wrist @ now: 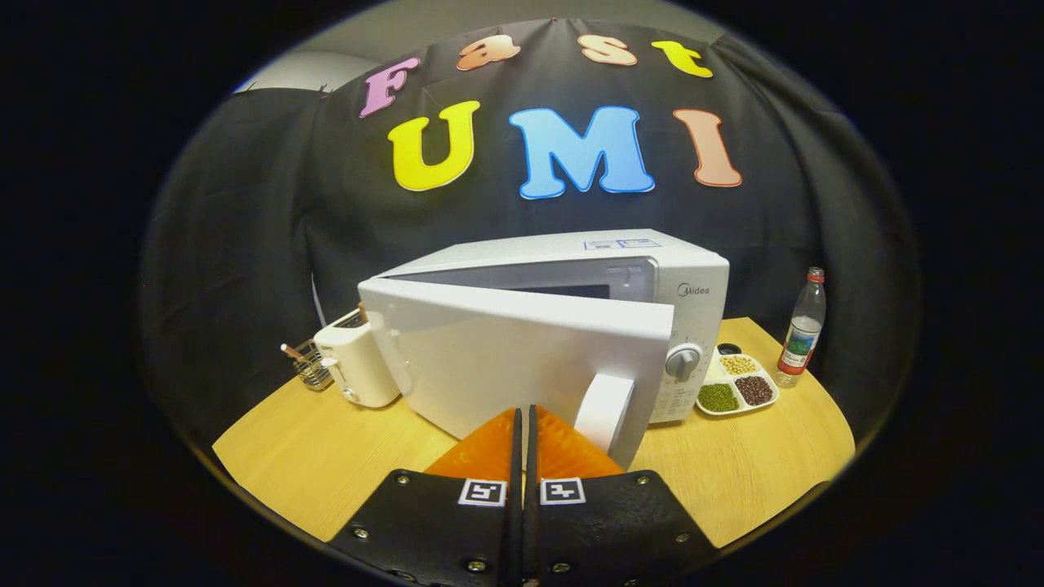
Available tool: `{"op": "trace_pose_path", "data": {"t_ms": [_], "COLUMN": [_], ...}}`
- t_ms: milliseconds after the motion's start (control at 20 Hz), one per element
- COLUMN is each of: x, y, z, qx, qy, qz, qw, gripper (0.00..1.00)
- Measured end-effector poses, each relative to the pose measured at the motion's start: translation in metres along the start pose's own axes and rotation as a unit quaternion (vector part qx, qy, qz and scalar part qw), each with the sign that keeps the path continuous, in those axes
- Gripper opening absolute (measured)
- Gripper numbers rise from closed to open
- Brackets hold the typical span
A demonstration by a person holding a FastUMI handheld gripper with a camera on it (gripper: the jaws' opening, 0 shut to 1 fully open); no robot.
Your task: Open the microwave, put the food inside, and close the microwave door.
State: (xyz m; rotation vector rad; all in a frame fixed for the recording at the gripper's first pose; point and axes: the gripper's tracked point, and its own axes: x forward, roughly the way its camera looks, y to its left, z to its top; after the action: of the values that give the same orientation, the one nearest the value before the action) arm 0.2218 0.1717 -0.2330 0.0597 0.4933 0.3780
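just ahead of the gripper [523,412] stands the microwave [571,326] on the wooden table [326,465], its door [522,359] swung partway open toward the fingers, w/ the pale handle [604,410] on the free edge. fingers pressed together, holding nothing, tips right at the door face, left of the handle. door looks stiff, smooth and light on its hinge; best pushed flat on the panel or hooked at the handle, prob. slippery there. can't tell if food's inside. toaster [356,364] sits close to the hinge side, utensil rack [308,364] beyond it. bean tray [738,383] and bottle [802,328] sit on the dial side, clear of the door's swing.
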Motion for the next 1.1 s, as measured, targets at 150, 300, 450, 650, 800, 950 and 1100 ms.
{"op": "trace_pose_path", "data": {"t_ms": [150, 300, 450, 650, 800, 950, 1100], "x": [0.018, 0.038, 0.058, 0.081, 0.088, 0.09, 0.09], "y": [-0.013, -0.024, -0.029, -0.042, -0.049, -0.051, -0.05], "z": [0.005, 0.005, 0.009, 0.02, 0.025, 0.028, 0.029], "qx": [0.004, 0.007, 0.013, 0.022, 0.047, 0.041, 0.057], "qy": [0.001, 0.003, 0.007, -0.001, -0.001, -0.009, -0.002], "qz": [-0.016, -0.029, -0.034, -0.053, -0.06, -0.066, -0.071], "qw": [1.0, 1.0, 0.999, 0.998, 0.997, 0.997, 0.996], "gripper": [0.01, 0.01, 0.01, 0.01, 0.01, 0.01, 0.01]}}
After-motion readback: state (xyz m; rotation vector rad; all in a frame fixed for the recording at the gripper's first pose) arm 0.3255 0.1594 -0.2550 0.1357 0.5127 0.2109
